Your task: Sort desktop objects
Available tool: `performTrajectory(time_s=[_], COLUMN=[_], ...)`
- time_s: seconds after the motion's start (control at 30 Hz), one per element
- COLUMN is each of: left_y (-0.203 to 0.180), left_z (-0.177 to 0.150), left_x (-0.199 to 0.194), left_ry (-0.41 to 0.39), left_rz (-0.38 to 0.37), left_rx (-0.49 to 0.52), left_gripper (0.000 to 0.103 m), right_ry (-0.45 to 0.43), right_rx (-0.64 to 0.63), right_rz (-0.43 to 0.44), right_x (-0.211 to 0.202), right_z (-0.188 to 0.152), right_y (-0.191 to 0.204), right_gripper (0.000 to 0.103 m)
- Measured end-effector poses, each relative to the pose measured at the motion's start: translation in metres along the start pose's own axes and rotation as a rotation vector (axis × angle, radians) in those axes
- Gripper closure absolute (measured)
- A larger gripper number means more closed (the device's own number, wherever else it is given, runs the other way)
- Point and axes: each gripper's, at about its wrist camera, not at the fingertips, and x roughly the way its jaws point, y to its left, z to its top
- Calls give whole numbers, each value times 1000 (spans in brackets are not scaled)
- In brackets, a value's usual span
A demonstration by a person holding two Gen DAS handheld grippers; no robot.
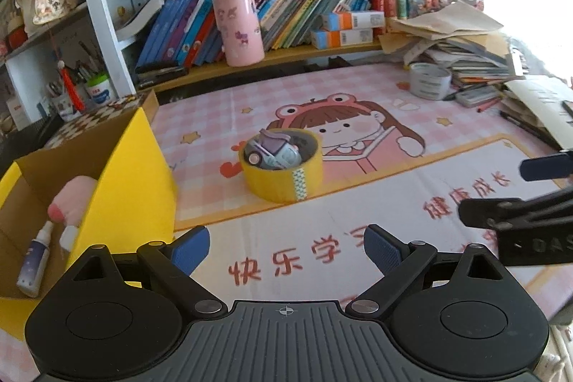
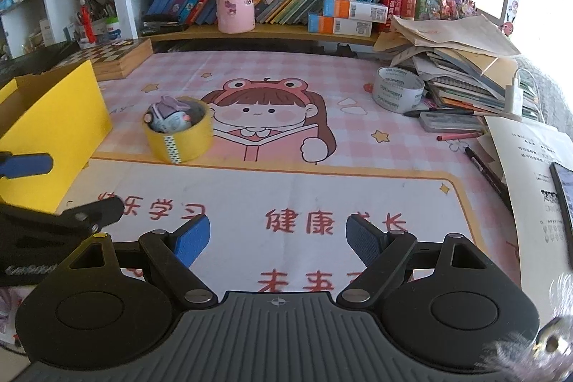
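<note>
1. Left gripper (image 1: 286, 249) is hovering over the desk (image 1: 358, 203), fingers (image 1: 191, 247) standing apart, nothing between them.
2. Right gripper (image 2: 277, 238) is doing likewise, fingers (image 2: 191, 238) spread wide and empty.
3. Yellow tape roll (image 1: 283, 172), a toy car (image 1: 274, 153) sitting inside it, is lying ahead of the left fingers, the yellow box (image 1: 132, 174) just left.
</note>
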Motion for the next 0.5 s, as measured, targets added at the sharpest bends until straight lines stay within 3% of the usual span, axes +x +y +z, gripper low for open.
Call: performTrajectory(time_s=[0.5], left_y=[2], left_z=[36], left_x=[84], left_ry=[26], left_rz=[37], left_rx=[-54], left_gripper=[8], right_ry=[-12], right_rx=[1], right_rz=[-3], right_x=[26], right_z=[24], right_y=[-20], right_gripper=[21])
